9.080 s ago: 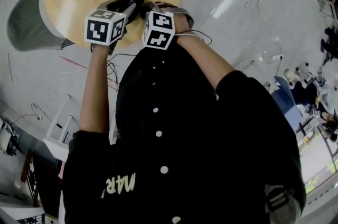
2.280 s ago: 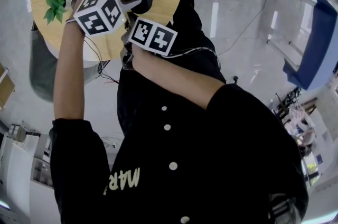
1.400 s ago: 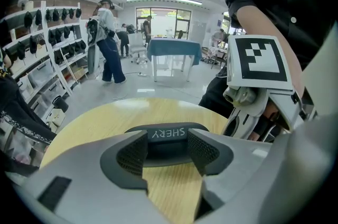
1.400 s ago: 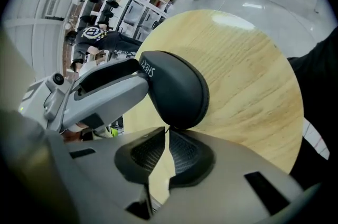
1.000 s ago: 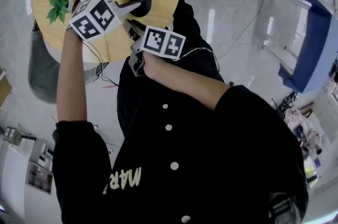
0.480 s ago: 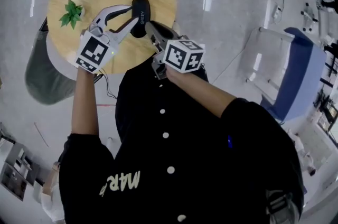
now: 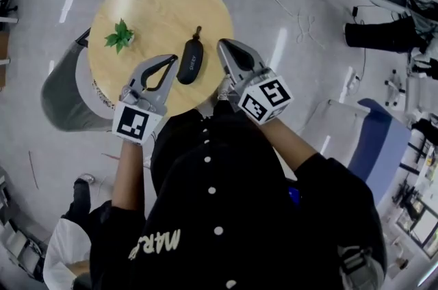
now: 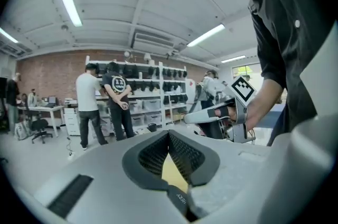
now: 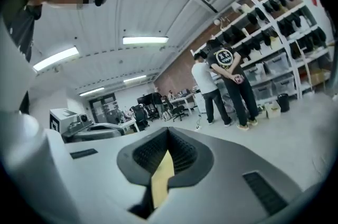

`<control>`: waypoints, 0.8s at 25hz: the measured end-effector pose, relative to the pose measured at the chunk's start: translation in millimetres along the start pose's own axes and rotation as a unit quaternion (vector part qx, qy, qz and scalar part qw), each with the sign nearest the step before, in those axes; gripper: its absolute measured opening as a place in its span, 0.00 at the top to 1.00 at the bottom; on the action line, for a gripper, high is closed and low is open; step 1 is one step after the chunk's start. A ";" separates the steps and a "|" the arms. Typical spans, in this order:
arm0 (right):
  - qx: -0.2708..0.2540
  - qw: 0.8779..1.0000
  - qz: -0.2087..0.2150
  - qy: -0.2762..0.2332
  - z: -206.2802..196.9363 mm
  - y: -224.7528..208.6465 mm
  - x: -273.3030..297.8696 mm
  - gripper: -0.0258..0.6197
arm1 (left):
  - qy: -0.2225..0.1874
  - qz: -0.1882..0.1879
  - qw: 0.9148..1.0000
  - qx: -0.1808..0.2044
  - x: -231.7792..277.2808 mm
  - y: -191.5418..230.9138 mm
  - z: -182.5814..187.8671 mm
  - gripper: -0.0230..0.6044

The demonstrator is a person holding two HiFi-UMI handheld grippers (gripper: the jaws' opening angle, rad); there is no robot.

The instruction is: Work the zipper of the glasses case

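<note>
The black zip-up glasses case [image 7: 190,61] lies on the round wooden table [image 7: 150,8], its pull cord toward the far side. My left gripper [image 7: 171,58] hovers just left of it, my right gripper [image 7: 222,44] just right of it; neither touches it. In the left gripper view the ribbed jaws of the left gripper [image 8: 169,134] meet with nothing between them, and the case [image 8: 182,199] peeks through the gap below. The right gripper [image 9: 168,131] is also shut and empty, with only tabletop showing under its pads. Both point across the room.
A small green plant [image 7: 120,35] stands on the table's left side. A grey seat [image 7: 63,94] is tucked beside the table and a blue chair [image 7: 373,138] stands to the right. Two people [image 8: 103,104] stand at shelving in the background. Cables run over the floor.
A second ago the left gripper's open jaws were around the case. Both grippers have since drawn back and shut, and the case lies free between them. The head view has shifted.
</note>
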State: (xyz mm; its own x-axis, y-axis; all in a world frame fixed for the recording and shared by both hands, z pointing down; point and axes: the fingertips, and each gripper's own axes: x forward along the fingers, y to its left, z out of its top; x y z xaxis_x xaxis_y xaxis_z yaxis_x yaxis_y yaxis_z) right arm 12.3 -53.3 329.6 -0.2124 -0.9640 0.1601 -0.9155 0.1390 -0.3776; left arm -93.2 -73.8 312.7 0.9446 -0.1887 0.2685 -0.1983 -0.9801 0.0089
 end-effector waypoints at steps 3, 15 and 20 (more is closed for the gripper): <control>-0.053 0.998 0.022 -0.013 34.7 7.9 -1.5 0.97 | -0.021 0.063 0.998 -0.017 -23.1 14.4 26.2 0.96; -0.146 0.984 0.045 -0.092 151.1 28.0 -29.7 0.97 | -0.134 0.255 0.957 -0.019 -118.7 52.1 115.9 0.96; -0.158 0.979 0.034 -0.122 182.2 21.4 -40.2 0.97 | -0.135 0.318 0.938 -0.012 -154.3 53.7 128.0 0.96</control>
State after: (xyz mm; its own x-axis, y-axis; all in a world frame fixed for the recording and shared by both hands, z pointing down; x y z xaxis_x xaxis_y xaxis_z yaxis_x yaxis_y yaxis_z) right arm 63.5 -52.9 148.9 -0.2234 -0.9703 -0.0927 -0.9704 0.2303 -0.0723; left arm -216.2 -105.1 148.5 0.6652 -0.7461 -0.0277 -0.7464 -0.6637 -0.0480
